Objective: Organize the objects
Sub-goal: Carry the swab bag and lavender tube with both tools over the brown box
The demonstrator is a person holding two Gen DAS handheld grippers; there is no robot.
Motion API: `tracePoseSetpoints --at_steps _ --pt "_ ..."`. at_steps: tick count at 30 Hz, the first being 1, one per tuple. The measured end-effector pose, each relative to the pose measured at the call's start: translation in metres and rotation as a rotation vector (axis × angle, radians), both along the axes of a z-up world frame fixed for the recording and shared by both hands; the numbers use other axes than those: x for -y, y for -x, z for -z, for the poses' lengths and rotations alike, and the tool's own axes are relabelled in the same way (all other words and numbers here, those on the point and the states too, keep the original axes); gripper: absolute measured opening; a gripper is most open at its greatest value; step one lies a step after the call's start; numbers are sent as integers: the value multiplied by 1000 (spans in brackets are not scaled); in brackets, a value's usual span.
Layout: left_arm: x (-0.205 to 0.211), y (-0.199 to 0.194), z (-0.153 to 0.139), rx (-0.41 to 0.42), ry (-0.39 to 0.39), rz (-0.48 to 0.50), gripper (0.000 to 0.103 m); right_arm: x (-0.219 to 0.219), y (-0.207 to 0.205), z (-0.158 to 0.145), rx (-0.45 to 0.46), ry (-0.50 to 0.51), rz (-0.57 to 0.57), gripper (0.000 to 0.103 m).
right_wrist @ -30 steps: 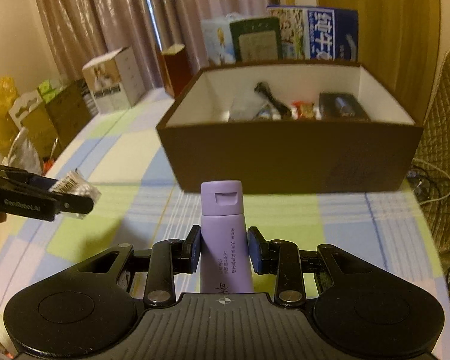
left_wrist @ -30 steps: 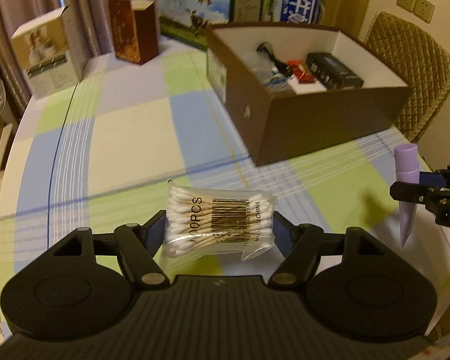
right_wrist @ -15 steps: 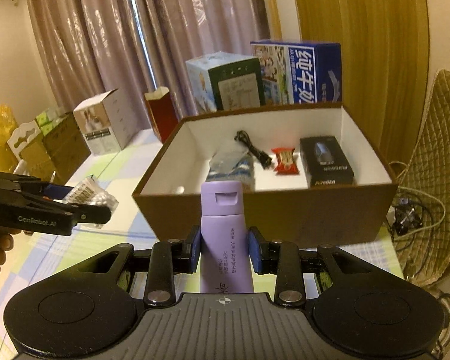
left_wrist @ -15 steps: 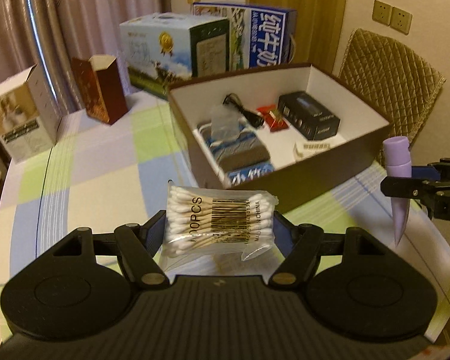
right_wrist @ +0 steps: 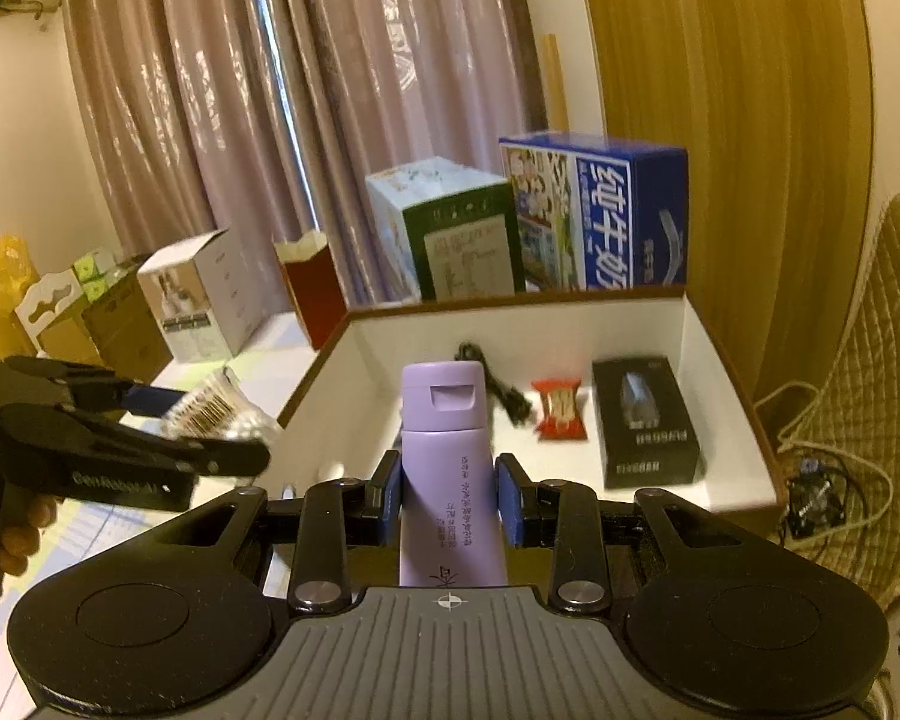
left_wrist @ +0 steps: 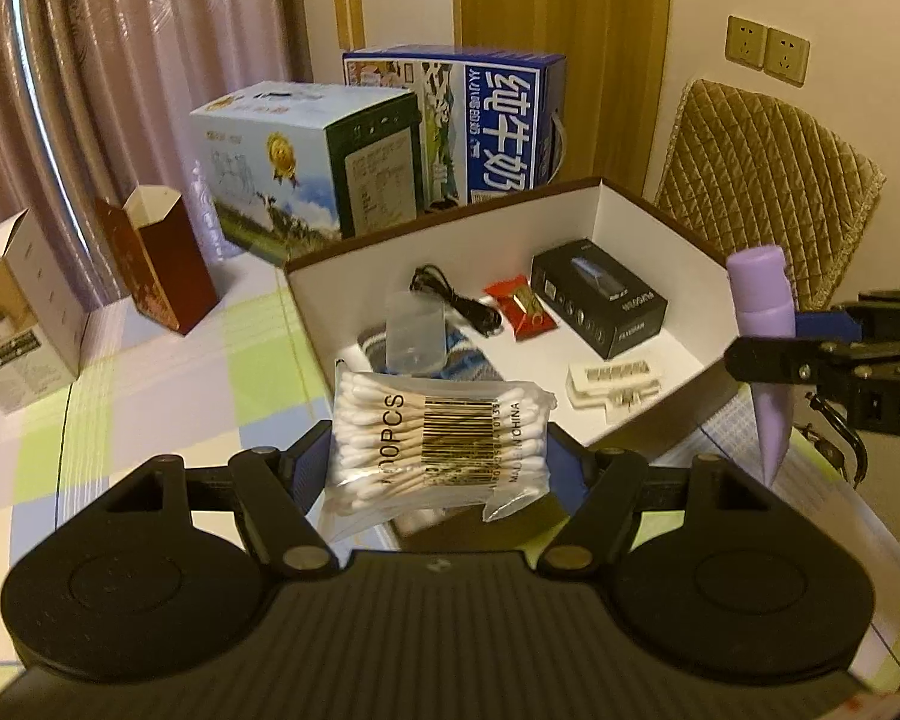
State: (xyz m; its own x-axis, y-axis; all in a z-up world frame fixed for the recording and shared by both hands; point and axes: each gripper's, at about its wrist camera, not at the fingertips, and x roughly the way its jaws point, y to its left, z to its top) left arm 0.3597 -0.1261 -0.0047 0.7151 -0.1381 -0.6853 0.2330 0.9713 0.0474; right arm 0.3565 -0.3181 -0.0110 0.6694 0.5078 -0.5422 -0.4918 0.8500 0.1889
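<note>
My left gripper [left_wrist: 439, 456] is shut on a clear bag of cotton swabs [left_wrist: 438, 441], held in the air just before the near left corner of the brown box [left_wrist: 630, 192]. My right gripper [right_wrist: 448, 495] is shut on a purple tube [right_wrist: 447, 468], cap up, above the box's near edge. The tube [left_wrist: 762, 348] also hangs at the right in the left wrist view, cap up. Inside the white-lined box lie a black carton [left_wrist: 600, 306], a red snack packet [left_wrist: 522, 309], a black cable [left_wrist: 456, 297], a clear plastic cup [left_wrist: 417, 333] and a white strip [left_wrist: 615, 381].
Two milk cartons [left_wrist: 450, 120] stand behind the box, with a dark red box [left_wrist: 156, 258] and a white carton [left_wrist: 18, 330] at the left on the checked tablecloth [left_wrist: 180, 372]. A quilted chair [left_wrist: 768, 180] stands right. A hand [right_wrist: 24, 516] holds the left gripper.
Both grippers have risen and moved forward toward the brown box, each still holding its item. The box's inside now shows from above.
</note>
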Motion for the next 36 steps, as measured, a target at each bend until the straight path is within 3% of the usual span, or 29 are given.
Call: tracePoseSetpoints --at_steps 15,36 --pt "19 -65 -2 5 -18 22 69 -6 -83 -17 38 -17 -5 30" --pt "30 -130 38 -85 -65 17 69 -18 -171 35 -79 -4 17 30"
